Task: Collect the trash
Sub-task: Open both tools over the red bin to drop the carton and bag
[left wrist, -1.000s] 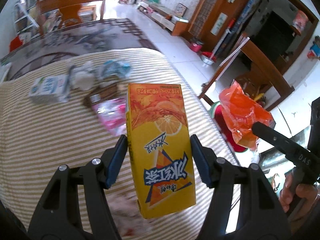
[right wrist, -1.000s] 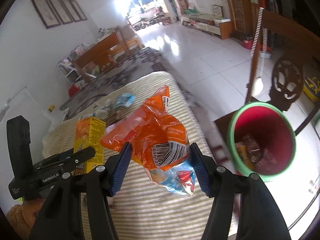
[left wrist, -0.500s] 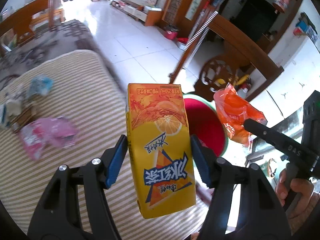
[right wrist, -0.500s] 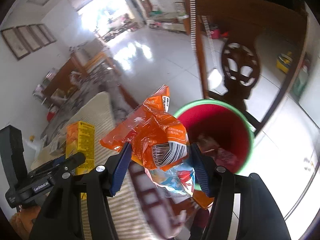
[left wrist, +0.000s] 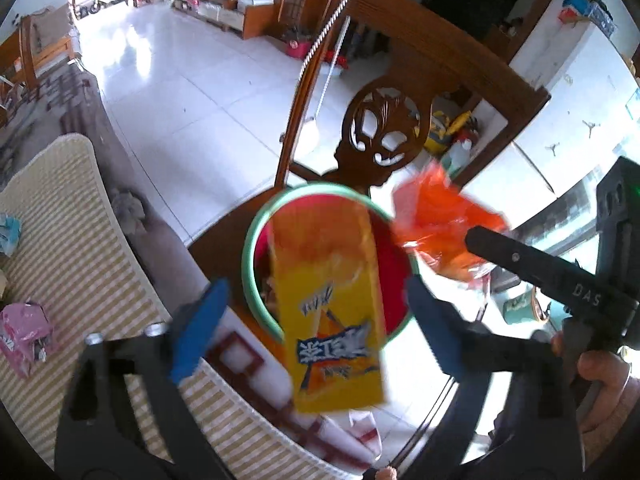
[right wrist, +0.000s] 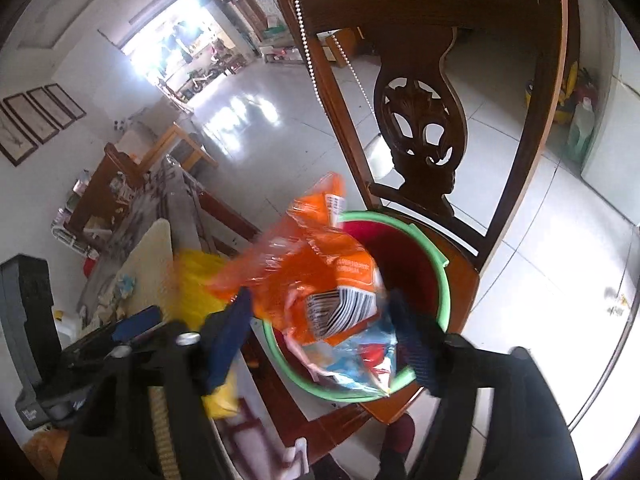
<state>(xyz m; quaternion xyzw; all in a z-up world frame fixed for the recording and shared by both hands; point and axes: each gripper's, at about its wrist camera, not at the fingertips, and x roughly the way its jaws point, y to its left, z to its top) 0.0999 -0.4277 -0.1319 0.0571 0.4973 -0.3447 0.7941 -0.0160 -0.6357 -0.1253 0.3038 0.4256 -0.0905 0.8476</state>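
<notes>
A red bin with a green rim (left wrist: pixel 250 256) (right wrist: pixel 442 280) stands on a wooden chair seat. In the left wrist view the yellow juice carton (left wrist: pixel 332 312) hangs blurred over the bin, clear of both fingers; my left gripper (left wrist: pixel 316 324) is open. In the right wrist view my right gripper (right wrist: pixel 324 336) has its fingers spread, and the orange snack bag (right wrist: pixel 316 272) sits loose between them above the bin. The bag also shows in the left wrist view (left wrist: pixel 436 220). The carton shows blurred in the right wrist view (right wrist: pixel 196 284).
The carved wooden chair back (left wrist: pixel 384 132) (right wrist: pixel 420 120) rises behind the bin. The striped table (left wrist: pixel 60 240) lies to the left with a pink wrapper (left wrist: pixel 24 332) and a blue wrapper (left wrist: pixel 8 232) on it. White tiled floor lies beyond.
Both grippers swung from the table to above the bin. Both have opened; the carton and the orange bag have come loose from the fingers.
</notes>
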